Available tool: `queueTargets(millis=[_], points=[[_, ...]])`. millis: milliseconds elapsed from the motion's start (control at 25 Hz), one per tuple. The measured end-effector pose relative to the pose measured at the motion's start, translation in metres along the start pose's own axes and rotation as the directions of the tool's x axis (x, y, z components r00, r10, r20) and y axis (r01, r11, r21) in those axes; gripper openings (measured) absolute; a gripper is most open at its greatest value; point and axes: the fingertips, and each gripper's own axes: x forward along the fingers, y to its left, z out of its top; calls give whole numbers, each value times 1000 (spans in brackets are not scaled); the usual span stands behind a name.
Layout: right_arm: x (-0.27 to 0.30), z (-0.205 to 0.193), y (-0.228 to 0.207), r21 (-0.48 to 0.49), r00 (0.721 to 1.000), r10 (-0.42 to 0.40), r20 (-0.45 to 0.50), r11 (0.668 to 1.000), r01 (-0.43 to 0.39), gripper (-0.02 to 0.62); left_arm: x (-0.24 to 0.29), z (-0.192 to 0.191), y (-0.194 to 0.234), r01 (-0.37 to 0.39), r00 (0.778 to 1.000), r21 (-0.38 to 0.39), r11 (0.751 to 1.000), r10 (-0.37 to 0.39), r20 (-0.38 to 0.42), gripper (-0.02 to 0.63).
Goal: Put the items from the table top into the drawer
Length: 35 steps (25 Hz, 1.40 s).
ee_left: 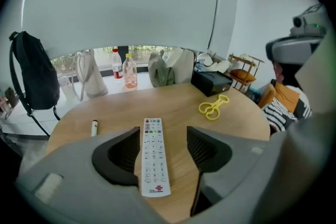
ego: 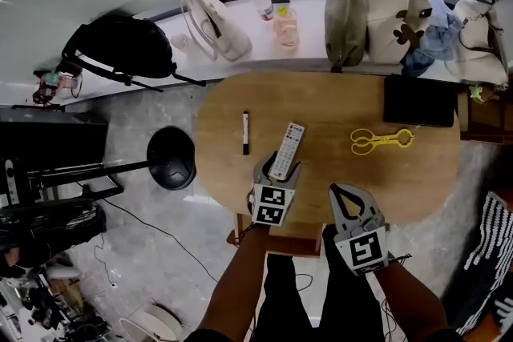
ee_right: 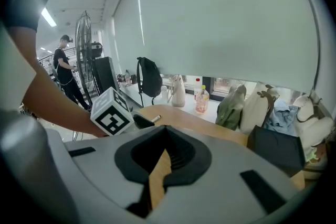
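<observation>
The left hand-held gripper (ego: 281, 167) is wide open, low over the table (ego: 337, 104). The white remote (ego: 286, 150) lies flat between its jaws, not squeezed. The right hand-held gripper (ee_right: 167, 134) is closed and holds nothing. A pen (ego: 245, 132) lies near the remote.

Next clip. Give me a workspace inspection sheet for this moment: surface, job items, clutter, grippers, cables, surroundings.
Surface: wooden table, mostly bare.
Job's things: remote, marker and yellow scissor-shaped tool lie on the table, apart from one another.
Clutter: black box at the table's far right.
Grippers: left gripper open, straddling the remote, pads not pressing; right gripper shut, empty, at the near edge.
Cables: cable on the floor, left of the table.
Surroundings: backpack, bags and bottles on the window ledge; a person stands far off.
</observation>
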Motion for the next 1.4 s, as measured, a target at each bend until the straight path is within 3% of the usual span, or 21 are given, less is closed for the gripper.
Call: queueTargets(millis=[400, 1000, 1400], points=[[8, -30, 19, 14, 997, 72, -40, 997, -71, 0, 59, -44, 13, 4, 982, 19, 1000, 0, -189, 278], [8, -44, 25, 42, 993, 105, -58, 994, -102, 0, 87, -63, 21, 1, 956, 54, 999, 14, -292, 278], [4, -40, 27, 49, 992, 122, -42, 992, -119, 0, 83, -61, 16, 19, 960, 42, 999, -6, -279, 250]])
